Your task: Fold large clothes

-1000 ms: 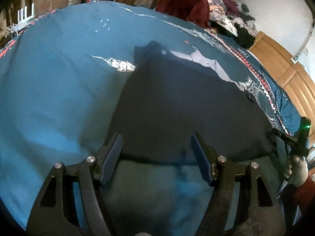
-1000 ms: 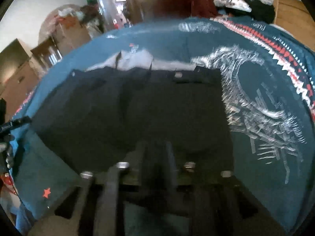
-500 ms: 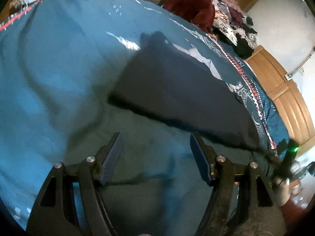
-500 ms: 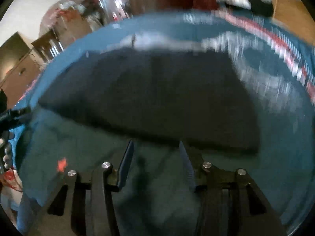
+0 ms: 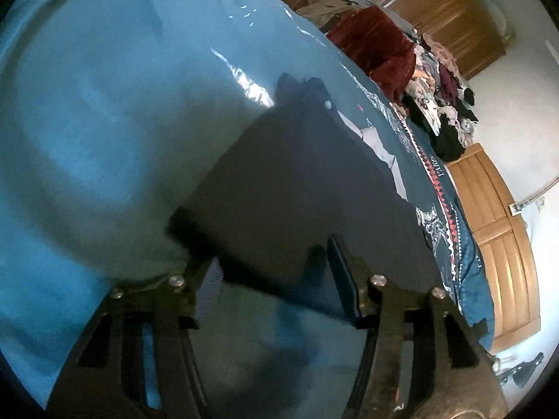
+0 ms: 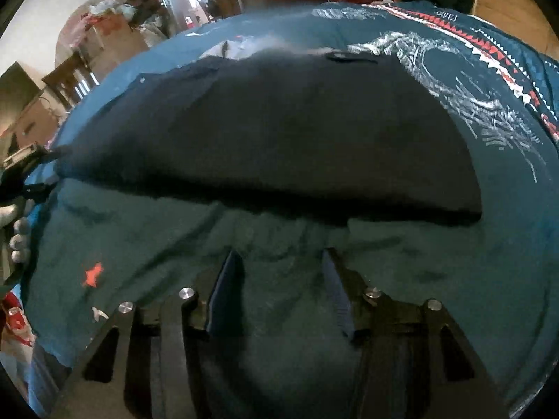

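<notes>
A dark navy garment [image 5: 297, 181] lies folded flat on the teal bedspread [image 5: 104, 104], with a pale lining showing at its far edge. My left gripper [image 5: 276, 274] is open at the garment's near left corner, its fingers straddling the near edge without clamping it. In the right wrist view the same garment [image 6: 279, 132] spreads across the middle. My right gripper [image 6: 281, 262] is open over bare bedspread, a short way back from the garment's near edge. The left gripper [image 6: 22, 164] and a gloved hand [image 6: 17, 230] show at the far left.
A heap of mixed clothes [image 5: 436, 80] with a dark red garment [image 5: 374, 45] sits at the bed's far side. Wooden furniture [image 5: 499, 216] lines the right. The bedspread carries a white print [image 6: 454, 80] and a red-white triangle border [image 6: 489, 49].
My right gripper, shut at the garment's edge a second ago, has opened and drawn back. The left gripper stayed open and swung in to the garment's near left corner.
</notes>
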Demonstrator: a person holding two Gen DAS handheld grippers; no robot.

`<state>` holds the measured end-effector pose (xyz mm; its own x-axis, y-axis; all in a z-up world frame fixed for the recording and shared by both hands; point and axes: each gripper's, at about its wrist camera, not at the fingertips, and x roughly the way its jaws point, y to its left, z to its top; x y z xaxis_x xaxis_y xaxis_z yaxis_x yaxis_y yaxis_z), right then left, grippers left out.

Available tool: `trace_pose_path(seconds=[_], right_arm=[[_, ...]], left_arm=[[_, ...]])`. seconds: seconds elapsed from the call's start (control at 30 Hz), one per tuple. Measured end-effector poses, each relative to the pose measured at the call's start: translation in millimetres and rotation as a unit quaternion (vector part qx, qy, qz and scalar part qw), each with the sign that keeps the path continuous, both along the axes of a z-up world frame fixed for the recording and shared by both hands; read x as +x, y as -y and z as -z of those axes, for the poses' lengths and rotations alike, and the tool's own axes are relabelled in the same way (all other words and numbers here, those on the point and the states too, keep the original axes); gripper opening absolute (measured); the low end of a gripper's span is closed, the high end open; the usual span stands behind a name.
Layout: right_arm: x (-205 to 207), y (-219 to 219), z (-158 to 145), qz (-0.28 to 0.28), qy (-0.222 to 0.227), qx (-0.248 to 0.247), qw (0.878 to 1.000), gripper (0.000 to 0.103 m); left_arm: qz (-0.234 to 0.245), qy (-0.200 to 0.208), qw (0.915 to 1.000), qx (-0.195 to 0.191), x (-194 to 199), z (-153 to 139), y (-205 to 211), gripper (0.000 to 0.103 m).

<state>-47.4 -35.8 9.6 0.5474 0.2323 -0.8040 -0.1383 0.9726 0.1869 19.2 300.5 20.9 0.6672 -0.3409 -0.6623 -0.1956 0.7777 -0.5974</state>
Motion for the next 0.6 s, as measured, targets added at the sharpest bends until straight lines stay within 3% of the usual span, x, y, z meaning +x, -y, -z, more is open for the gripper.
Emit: trace_pose_path(seconds=[0.17, 0.3, 0.37, 0.47, 0.6], right_arm=[[5.2, -17.4, -5.1, -0.004, 0.002, 0.004, 1.000, 0.057], [0.4, -23.4, 9.7, 0.006, 0.002, -0.002, 1.000, 0.060], [-2.4, -30.7, 13.2, -0.007, 0.015, -0.012, 1.000, 0.076], [-3.3, -46.2, 17.5, -0.027, 0.027, -0.039, 0.999, 0.098], [-1.8, -56.3, 22.5, -0.018, 0.030, -0.058, 0.998, 0.103]], left_arm=[[0.011, 0.011, 0.9998, -0.014, 14.5, 9.0, -3.8, 0.063], [0.050, 0.037, 0.9980, 0.012, 13.8, 4.1, 12.5, 0.093], [0.065, 0.037, 0.9969, 0.025, 17.7, 3.4, 18.6, 0.103], [0.066, 0.035, 0.9966, 0.036, 21.3, 4.4, 19.9, 0.103], [0.050, 0.046, 0.9968, 0.043, 17.9, 2.1, 20.8, 0.102]])
